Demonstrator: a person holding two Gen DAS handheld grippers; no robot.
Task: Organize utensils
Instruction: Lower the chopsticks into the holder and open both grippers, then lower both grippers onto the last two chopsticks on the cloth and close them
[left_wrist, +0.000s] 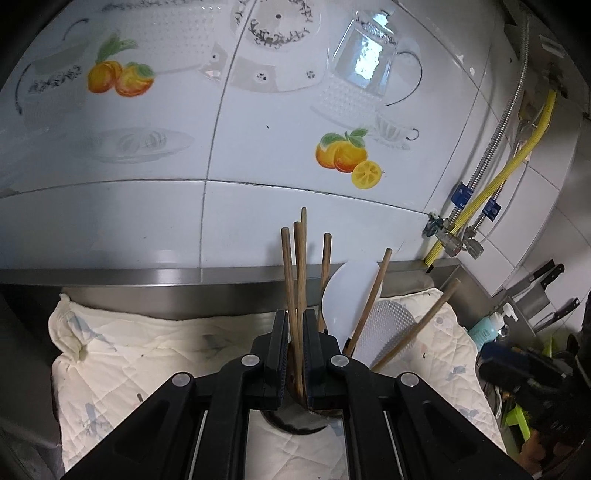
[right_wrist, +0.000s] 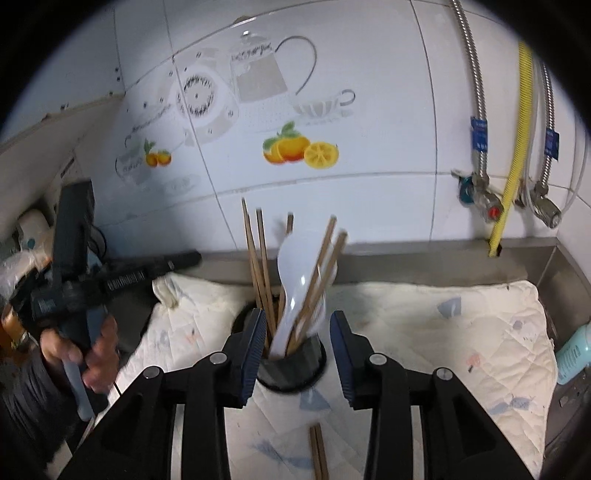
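1. A dark round utensil holder (right_wrist: 291, 363) stands on a white quilted cloth (right_wrist: 443, 314) spread over a steel counter (right_wrist: 406, 258), against a tiled wall (right_wrist: 369, 192) printed with teapots and oranges.
2. The holder carries several wooden chopsticks (right_wrist: 260, 266), a white plastic spoon (right_wrist: 295, 273) and a white textured rice paddle (left_wrist: 384, 328), all standing handle-down and leaning apart.
3. In the left wrist view the left gripper (left_wrist: 294, 354) sits just above the holder's rim with its jaws nearly shut, and two chopsticks (left_wrist: 295, 280) rise through the narrow gap between the pads. They appear pinched there, their lower ends reaching into the holder.
4. The right gripper (right_wrist: 297, 354) hangs over the same holder from the near side. Its jaws stand partly open with the holder's mouth and the utensil stems between them, and neither blue pad touches anything.
5. One more pair of chopsticks (right_wrist: 319, 454) lies flat on the cloth below the holder, between the right gripper's arms.
6. At the left of the right wrist view a hand (right_wrist: 96, 354) grips the handle of the other gripper, which is blurred.
7. Steel hoses (right_wrist: 476, 110) and a yellow hose (right_wrist: 521, 129) run down the wall on the right to valves, and a pale blue bottle (right_wrist: 574, 354) stands at the counter's right edge.
8. Knives (left_wrist: 543, 284) hang on the far right in the left wrist view.
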